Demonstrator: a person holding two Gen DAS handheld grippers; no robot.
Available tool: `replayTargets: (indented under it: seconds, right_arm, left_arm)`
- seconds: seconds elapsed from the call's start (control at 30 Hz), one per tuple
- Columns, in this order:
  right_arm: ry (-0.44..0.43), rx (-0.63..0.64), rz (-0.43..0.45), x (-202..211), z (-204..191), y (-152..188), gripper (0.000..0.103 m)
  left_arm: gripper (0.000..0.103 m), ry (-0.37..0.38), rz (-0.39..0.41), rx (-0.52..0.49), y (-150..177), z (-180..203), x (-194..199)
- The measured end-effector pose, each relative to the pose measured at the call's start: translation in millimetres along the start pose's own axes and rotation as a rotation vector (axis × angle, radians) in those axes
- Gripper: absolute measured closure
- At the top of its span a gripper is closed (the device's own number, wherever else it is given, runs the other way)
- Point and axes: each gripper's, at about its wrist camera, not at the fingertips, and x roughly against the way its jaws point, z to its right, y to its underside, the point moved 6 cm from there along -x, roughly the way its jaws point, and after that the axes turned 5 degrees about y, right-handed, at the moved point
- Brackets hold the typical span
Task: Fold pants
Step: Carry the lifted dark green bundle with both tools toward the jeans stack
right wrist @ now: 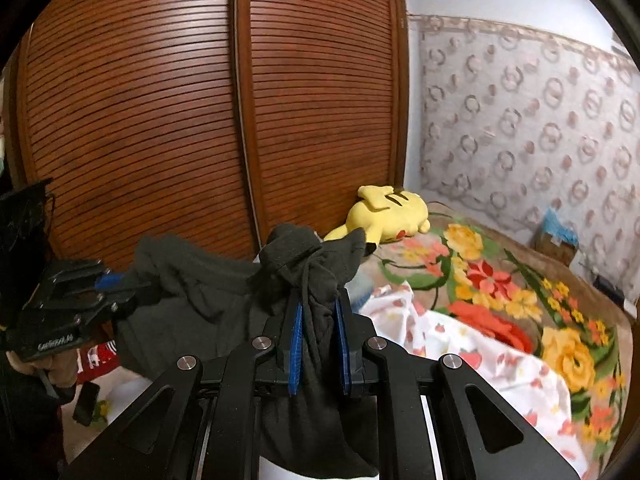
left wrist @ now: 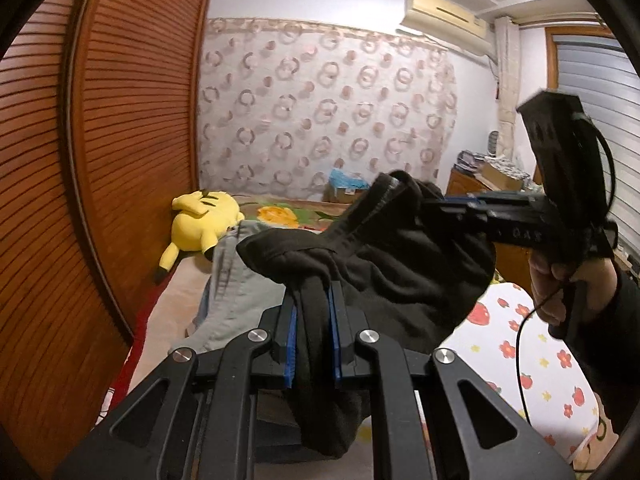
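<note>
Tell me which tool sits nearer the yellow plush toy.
Probably the left tool: the yellow plush toy lies just ahead-left of it by the wardrobe. The right tool holds the same black pants further from that wall.

matt cloth pants [left wrist: 384,248], slatted wood wardrobe [right wrist: 200,100]

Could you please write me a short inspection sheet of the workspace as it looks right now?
Surface: bed with a floral blanket, partly covered.
Job's things: black pants lifted off the bed, bunched, not yet folded.
Clutter: yellow plush, strawberry-print sheet, grey garment.
Grippers: left hand-held gripper and right hand-held gripper, both shut on the pants.
Cables: black cable hanging below the right hand-held gripper.
Surroundings: louvred wooden doors, patterned curtain, air conditioner.
</note>
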Motion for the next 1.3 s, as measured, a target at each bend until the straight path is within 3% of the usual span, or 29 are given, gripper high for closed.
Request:
replayTargets:
  seconds: [0.3, 0.57, 0.87, 0.9, 0.97, 1.03, 1.13, 1.3]
  right_arm:
    - [-0.034, 0.097, -0.057, -75, -1, -34, 0.089]
    - [-0.067, 0.135, -0.045, -122, -7, -59, 0.09]
    - [-0.087, 0.144, -0.077, -178, -15, -54, 0.09]
    - [-0.079, 0.143, -0.077, -179, -15, -53, 0.089]
    - [-0.073, 0.128, -0.068, -177, -11, -54, 0.076]
    - [-0.041, 0.112, -0.047, -168, -4, -57, 0.071]
    - [-0.027, 0.102, -0.028, -153, -1, -58, 0.07]
    - [-0.045, 0.095, -0.003, -119, -9, -43, 0.07]
  left_arm:
    - [0.089, -0.036, -0.012, 0.061, 6, -28, -12]
    - [0.089, -0.066, -0.011, 0.098, 14, -37, -9]
    - [0.088, -0.13, -0.071, 0.138, 31, -53, -16]
    - [0.087, -0.133, -0.078, 0.143, 32, -54, -16]
    - [0.083, -0.142, -0.089, 0.148, 34, -55, -15]
    - [0.071, -0.149, -0.088, 0.144, 31, -57, -13]
    - [0.052, -0.159, -0.059, 0.137, 25, -57, -4]
    - [0.047, -0.171, -0.023, 0.121, 13, -58, 4]
